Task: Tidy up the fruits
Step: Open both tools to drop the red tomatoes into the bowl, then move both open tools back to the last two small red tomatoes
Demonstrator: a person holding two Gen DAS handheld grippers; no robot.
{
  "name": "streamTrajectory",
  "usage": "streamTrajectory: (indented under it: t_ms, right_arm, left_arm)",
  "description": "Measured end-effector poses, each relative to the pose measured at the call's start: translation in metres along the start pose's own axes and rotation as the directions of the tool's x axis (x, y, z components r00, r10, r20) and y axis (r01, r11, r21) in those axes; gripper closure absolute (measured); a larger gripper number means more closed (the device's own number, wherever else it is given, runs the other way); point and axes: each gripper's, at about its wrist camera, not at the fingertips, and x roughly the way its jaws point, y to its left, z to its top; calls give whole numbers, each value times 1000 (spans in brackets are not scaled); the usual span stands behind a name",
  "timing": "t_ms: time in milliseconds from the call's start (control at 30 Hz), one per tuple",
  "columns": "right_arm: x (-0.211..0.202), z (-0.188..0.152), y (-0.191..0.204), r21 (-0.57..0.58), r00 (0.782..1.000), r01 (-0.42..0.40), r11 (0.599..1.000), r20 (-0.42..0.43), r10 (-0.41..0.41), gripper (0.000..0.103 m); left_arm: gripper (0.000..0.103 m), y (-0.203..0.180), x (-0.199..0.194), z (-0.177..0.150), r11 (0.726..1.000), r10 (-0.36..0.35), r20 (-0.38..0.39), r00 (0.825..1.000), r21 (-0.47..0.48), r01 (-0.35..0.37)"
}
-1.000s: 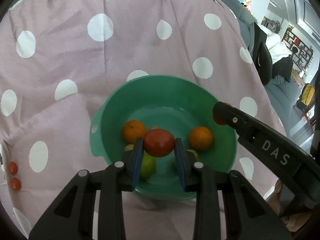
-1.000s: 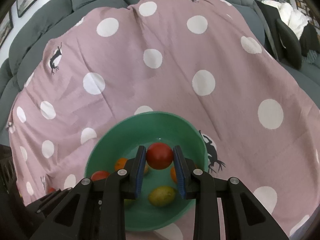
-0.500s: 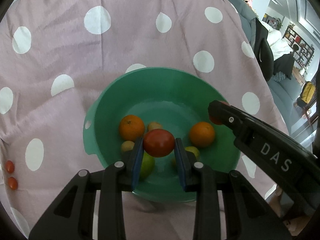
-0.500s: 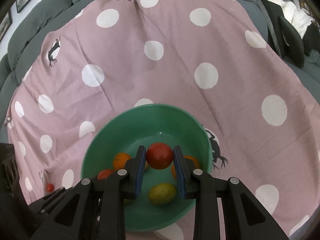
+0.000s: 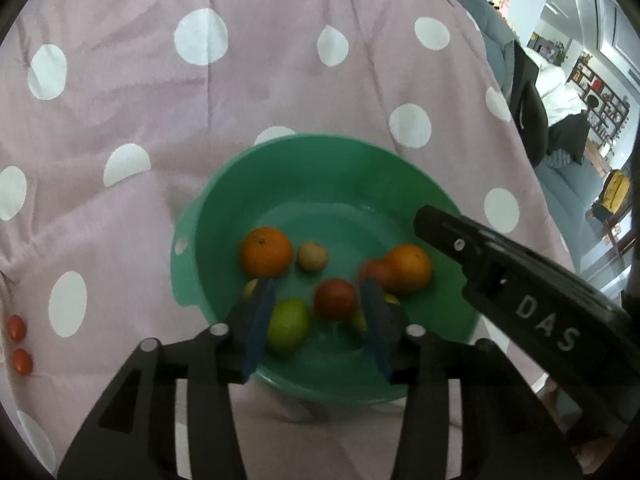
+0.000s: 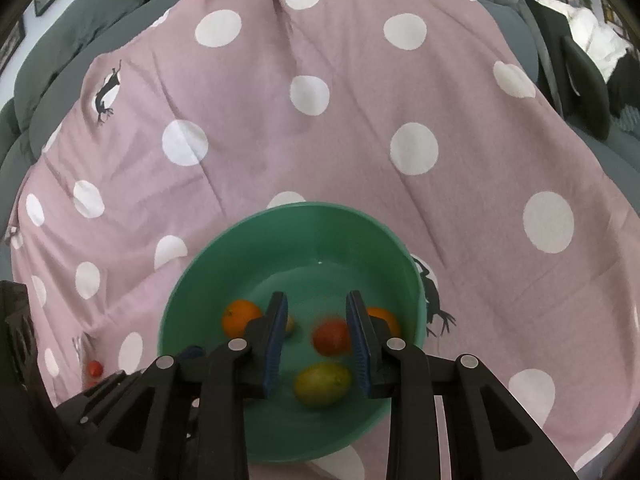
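Note:
A green bowl (image 5: 224,208) sits on a pink polka-dot cloth and also shows in the right wrist view (image 6: 188,280). It holds two oranges (image 5: 266,251), a green mango (image 5: 288,326), small yellowish fruits and two red tomatoes (image 5: 335,298). My left gripper (image 5: 318,320) is open above the bowl's near side, with one tomato loose in the bowl below its fingers. My right gripper (image 6: 318,336) is open over the bowl, and a blurred tomato (image 6: 331,336) is falling or lying by its right finger. The right gripper's body (image 5: 520,292) shows in the left wrist view.
Two small red tomatoes (image 5: 18,344) lie on the cloth (image 5: 240,80) at the left; one also shows in the right wrist view (image 6: 95,368). The cloth covers a grey sofa (image 6: 80,20). Dark cushions and room furniture are at the right (image 5: 536,120).
Both grippers opened and let go of their red tomatoes, which dropped into the green bowl. The left gripper shifted slightly left over the bowl.

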Motion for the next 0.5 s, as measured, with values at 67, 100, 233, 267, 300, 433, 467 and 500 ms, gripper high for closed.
streamTrajectory:
  t_ms: [67,100,233,267,300,433,467,500]
  right_arm:
    - [0,0,1,-5,1000,1,1000,0,-1,70]
    - [0,0,1,-7,1000,2,1000,0,-2,67]
    - [-1,-1,6,-16,1000,6,1000,7,-6,64]
    - [-1,0,8,-19,1000,5,1000,10,-5,64]
    - [-2,0,11,-24,1000,-1,1000,13,1,64]
    - [-5,-1,27,-55,999,-40,998,23,41,64]
    - [-6,-1,31,-64,998,-47,997,26,49,64]
    - [-6,-1,37,-76,998,-56,996,28,58,64]
  left_arm:
    - [49,4,-6,0,1000,-4,10,1000,-10,4]
    - [47,7,-10,1,1000,0,15,1000,-15,0]
    - [41,27,-27,1,998,35,42,999,-47,-33]
    - [41,35,-32,0,997,47,50,998,-62,-44]
    - [41,44,-38,0,995,62,57,996,-78,-58]
    - [40,81,-65,-3,984,127,81,989,-133,-116]
    - [40,91,-73,-4,980,147,87,985,-148,-133]
    - [39,101,-80,-5,975,168,93,981,-162,-152]
